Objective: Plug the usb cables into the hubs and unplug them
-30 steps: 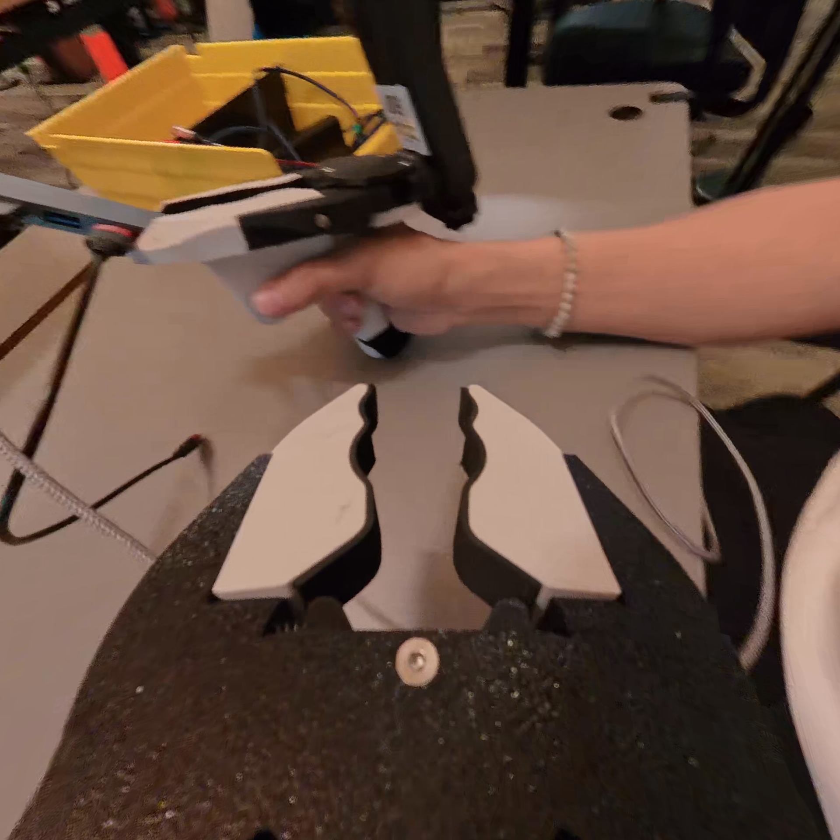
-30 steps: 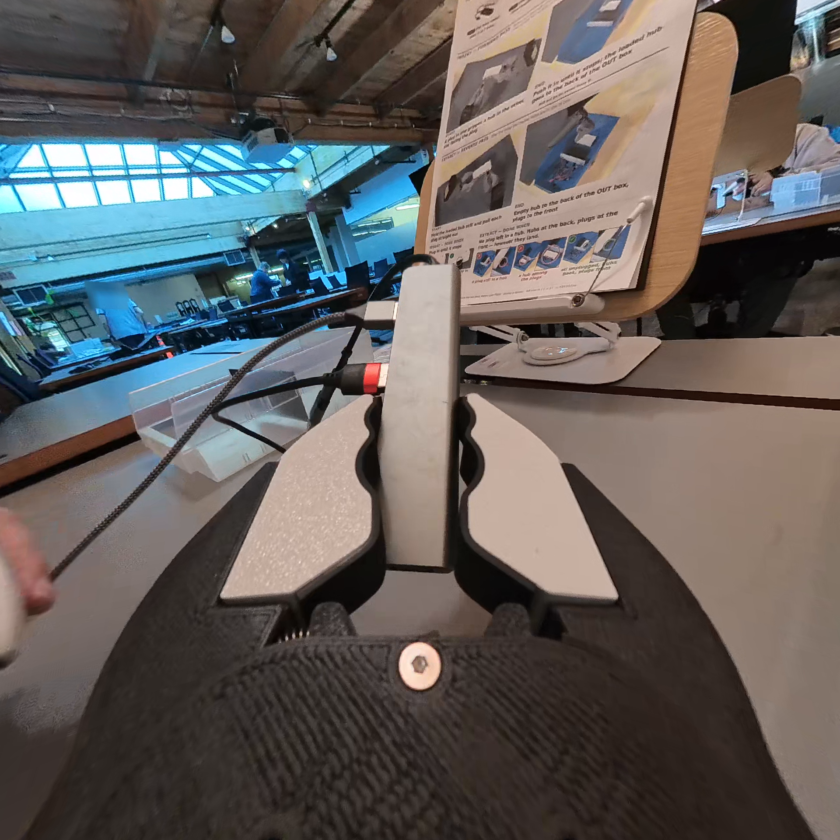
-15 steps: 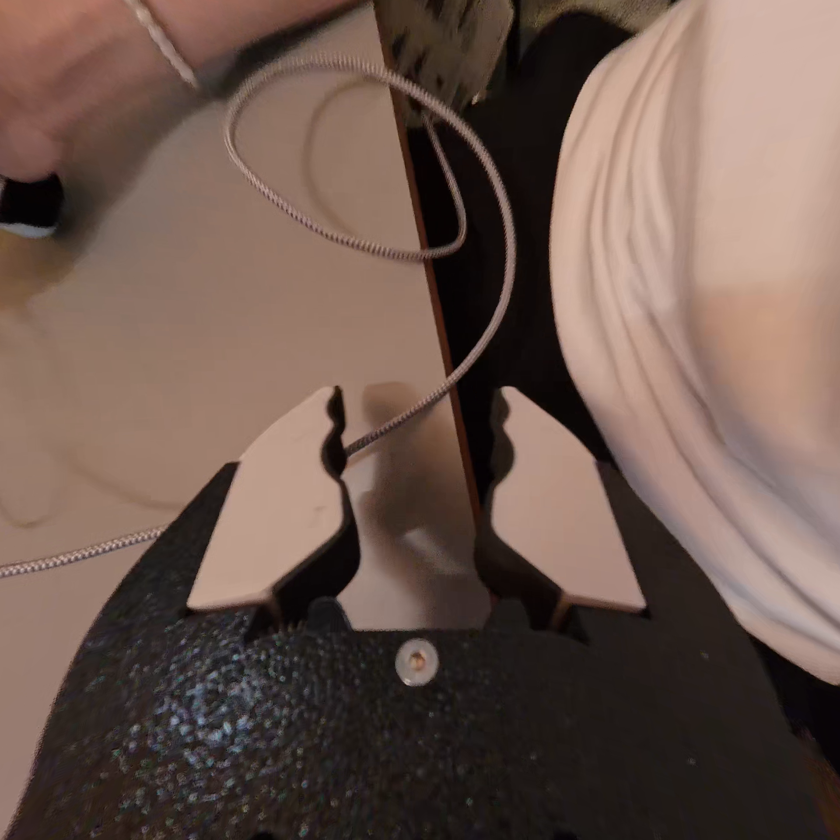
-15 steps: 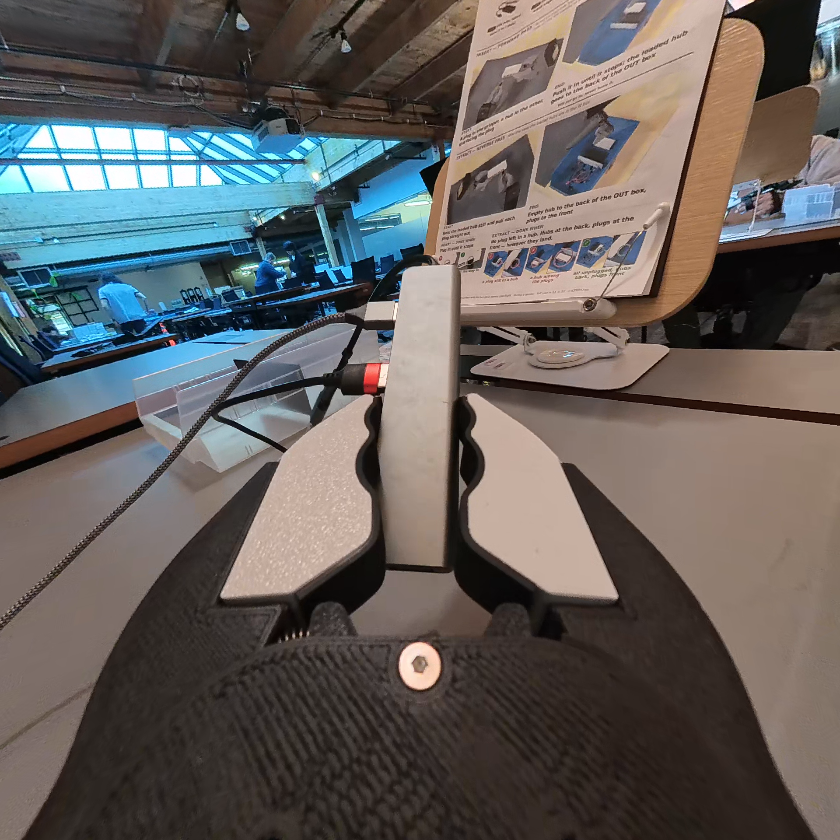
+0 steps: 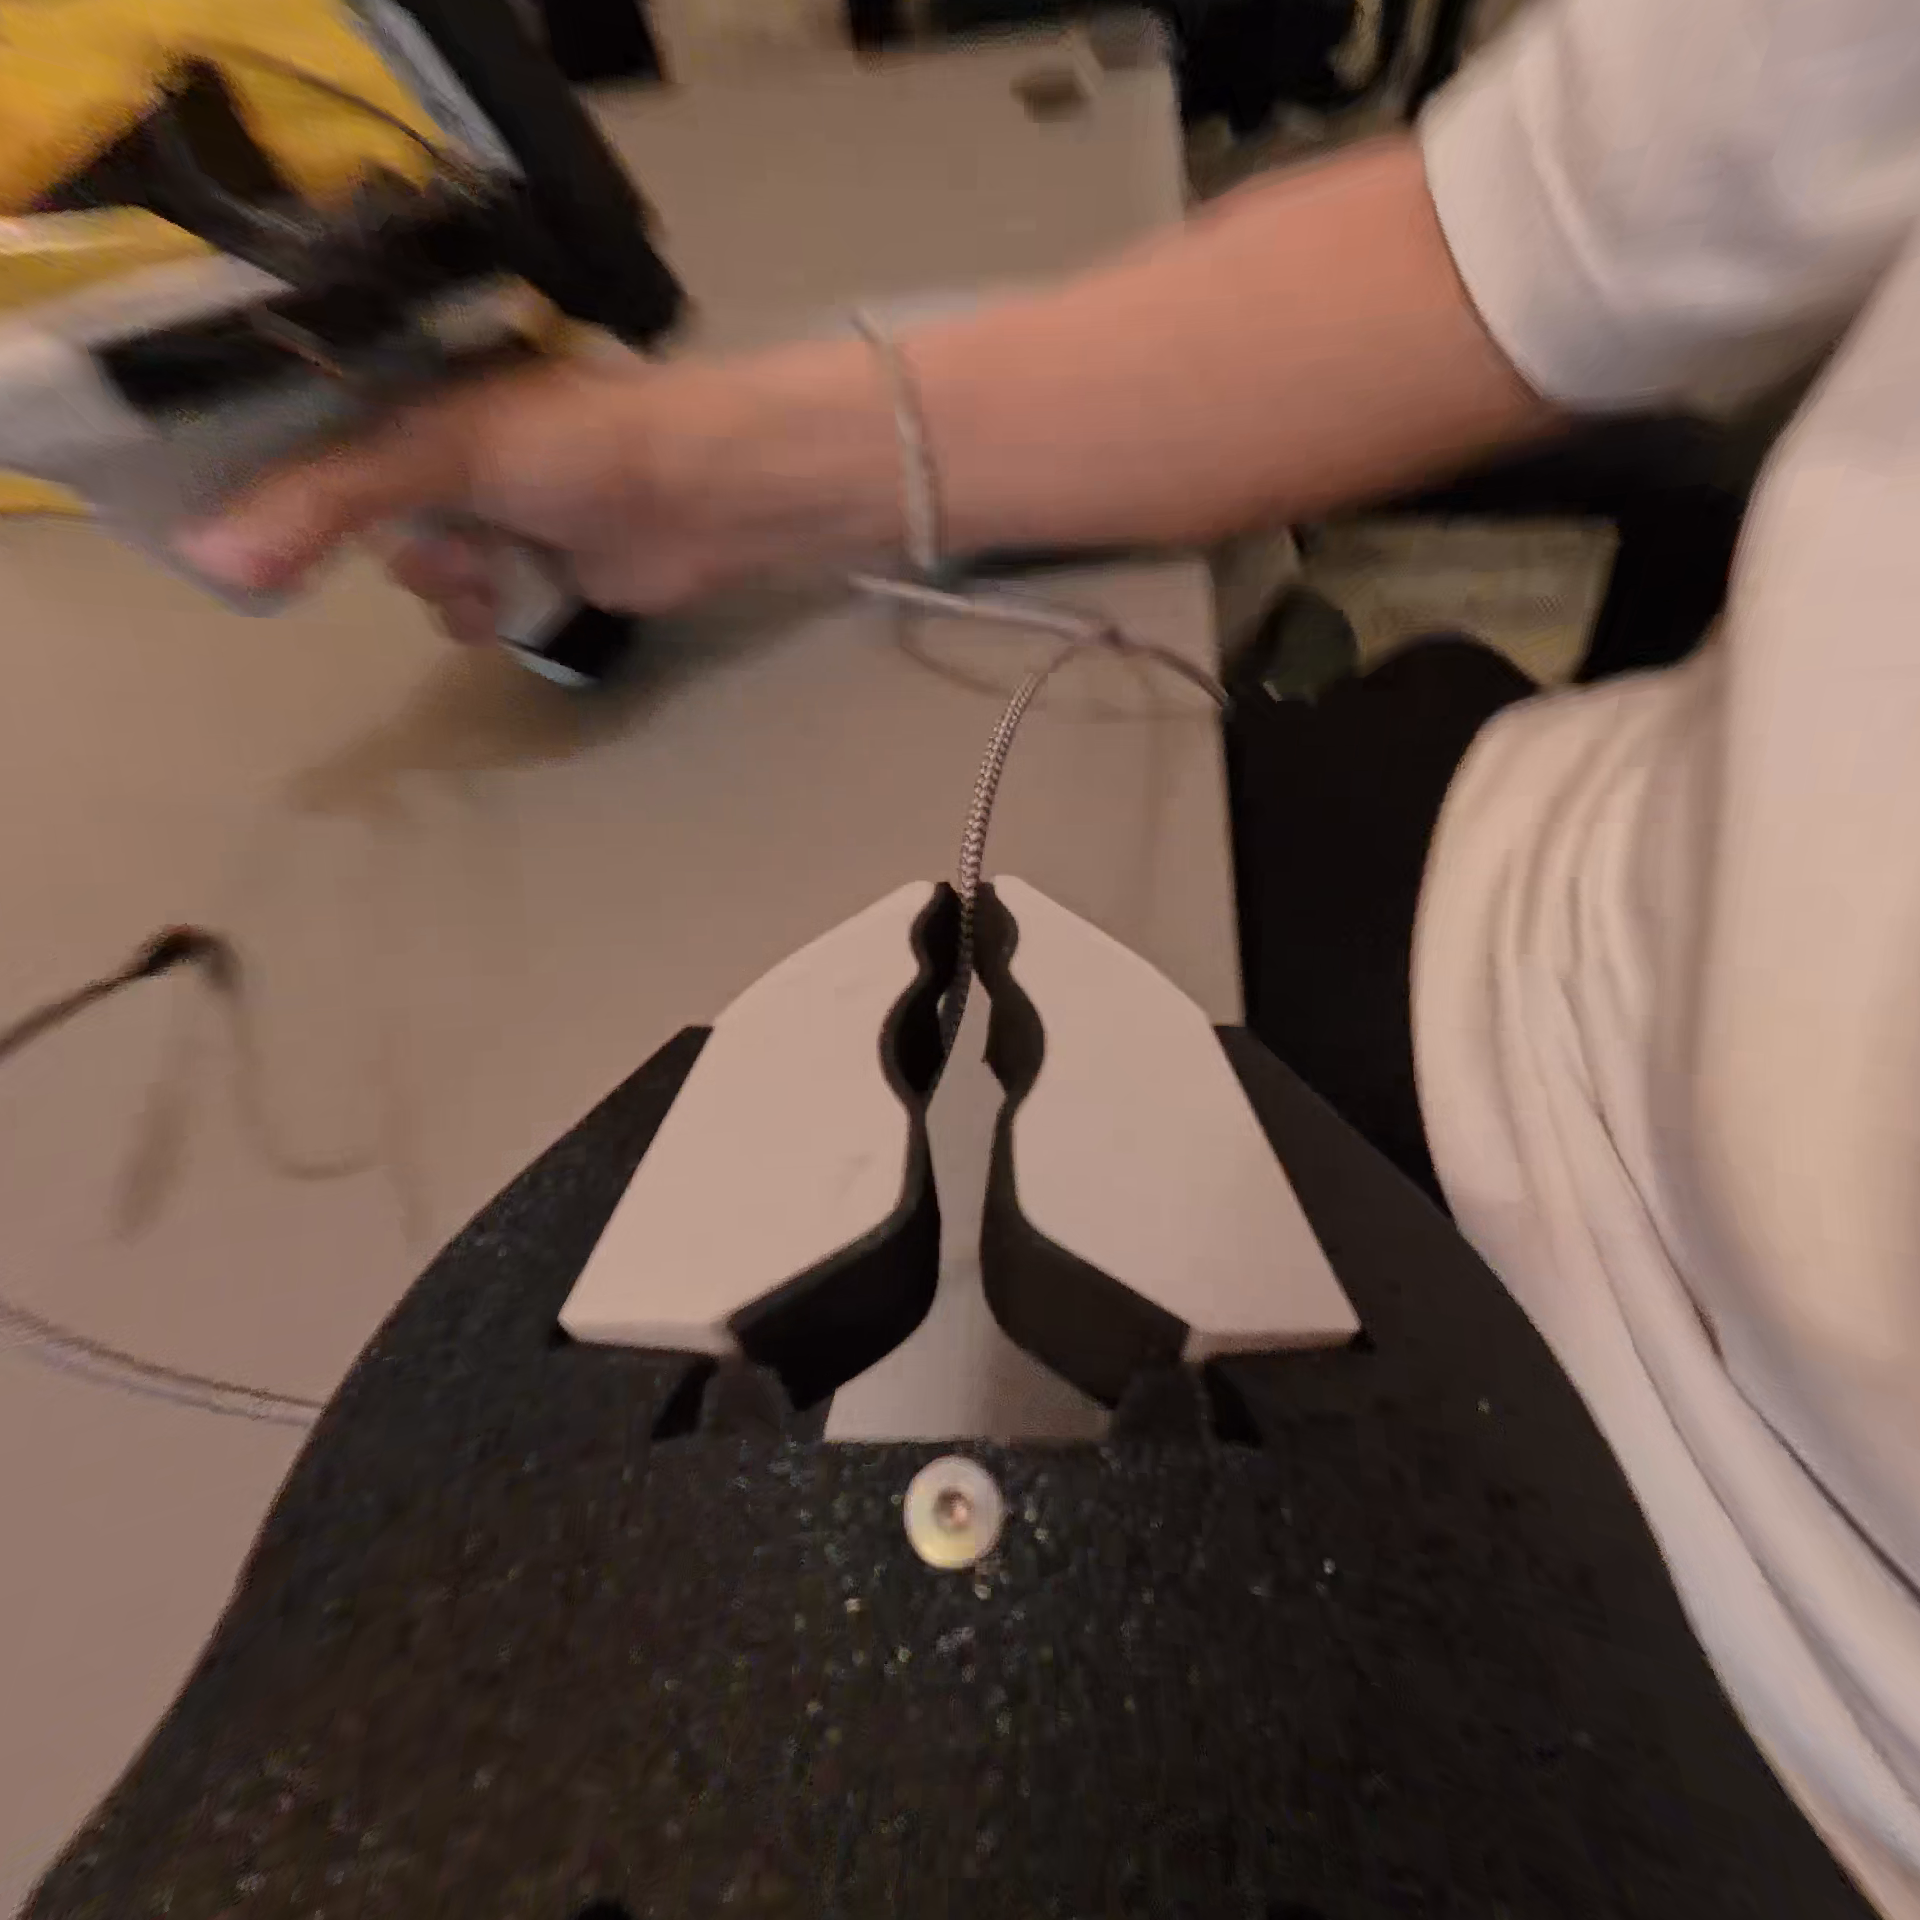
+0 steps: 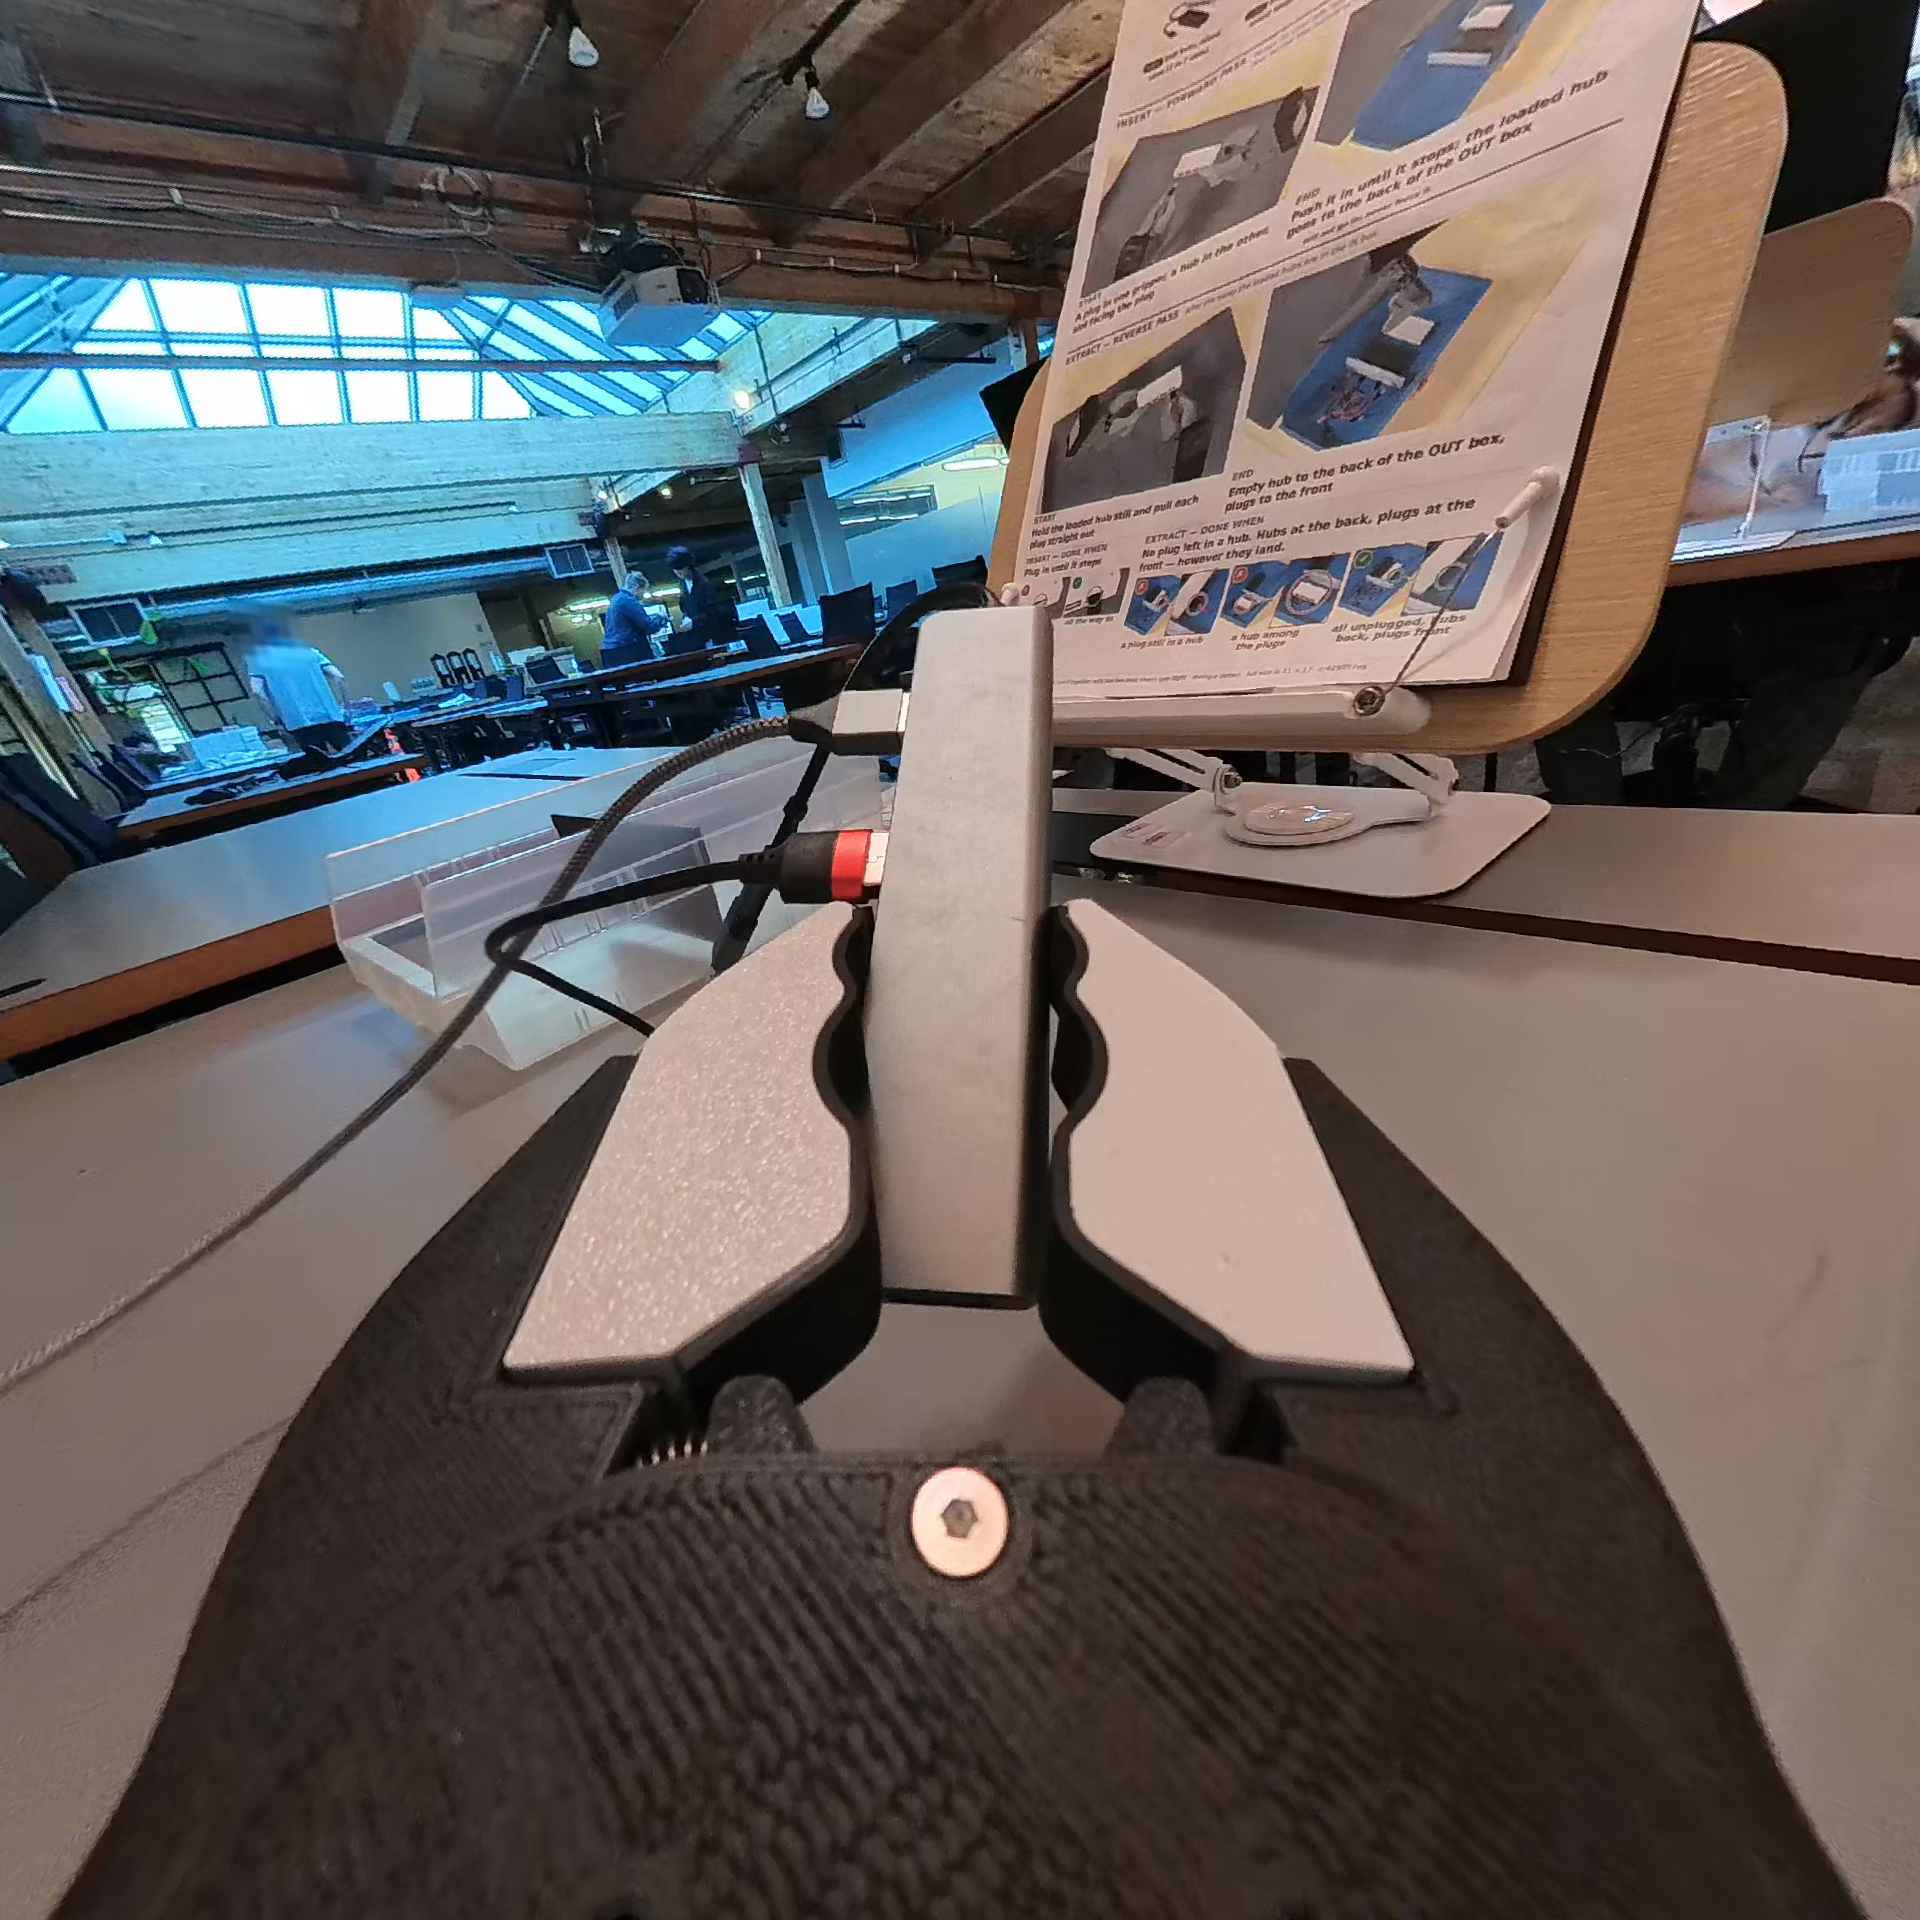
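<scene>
In the left wrist view my left gripper is shut on a grey braided cable, which runs from between the fingertips toward the table's right edge. The other gripper, held by a hand, shows blurred at upper left. In the right wrist view my right gripper is shut on a grey USB hub and holds it upright. A black cable with a red-banded plug and a braided cable with a grey plug sit in the hub's left side.
A yellow bin stands at the back left of the table. A loose black cable end lies at left. A clear plastic tray and a wooden stand with an instruction sheet stand beyond the hub. The person's white shirt is at right. The tips of one gripper are about 25 cm away from the tips of the other.
My left gripper swung to the table's right edge, opened wide around the braided cable, then shut on it and lifted it. The right gripper kept its hold on the hub.
</scene>
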